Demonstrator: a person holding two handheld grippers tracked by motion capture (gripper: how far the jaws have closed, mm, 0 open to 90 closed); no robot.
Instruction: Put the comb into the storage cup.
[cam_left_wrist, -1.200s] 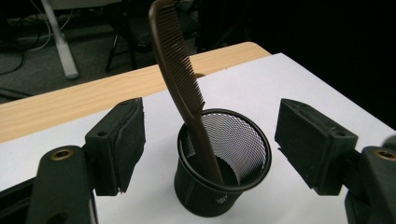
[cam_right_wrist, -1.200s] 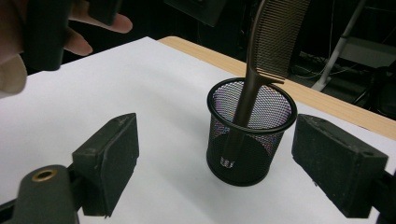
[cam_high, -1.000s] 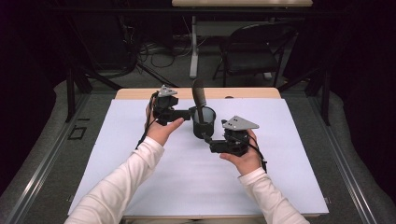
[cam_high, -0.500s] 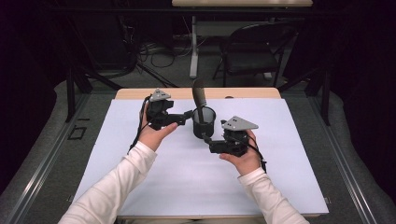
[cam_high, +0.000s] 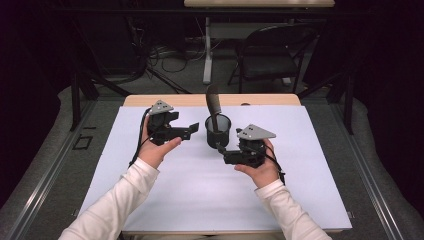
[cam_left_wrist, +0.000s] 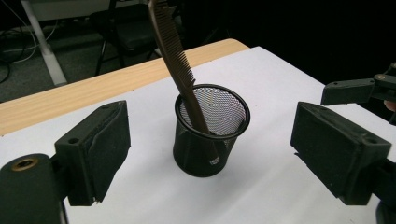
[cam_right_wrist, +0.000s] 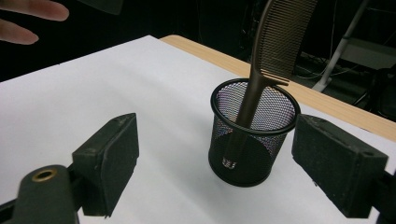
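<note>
A black mesh cup (cam_high: 218, 132) stands on the white sheet (cam_high: 200, 190), and a brown comb (cam_high: 213, 102) rises out of it, leaning against its rim. My left gripper (cam_high: 191, 131) hovers a short way left of the cup. Its jaws have just been opening and stand open with nothing between them. In the left gripper view the cup (cam_left_wrist: 210, 135) and comb (cam_left_wrist: 170, 42) lie ahead, beyond the pads (cam_left_wrist: 100, 149). My right gripper (cam_high: 223, 150) stays open just in front and to the right of the cup. Its own view frames the cup (cam_right_wrist: 252, 140) and comb (cam_right_wrist: 280, 37) between wide jaws.
The wooden table edge (cam_high: 150, 100) runs behind the sheet. Beyond it stand a dark chair (cam_high: 270, 60) and a white table leg (cam_high: 206, 55) with cables on the floor. The right gripper's jaw (cam_left_wrist: 359, 88) shows at the right of the left gripper view.
My left gripper has drawn back to the left, away from the cup and comb, and its jaws look wider. The comb stays in the cup. The right gripper has held still.
</note>
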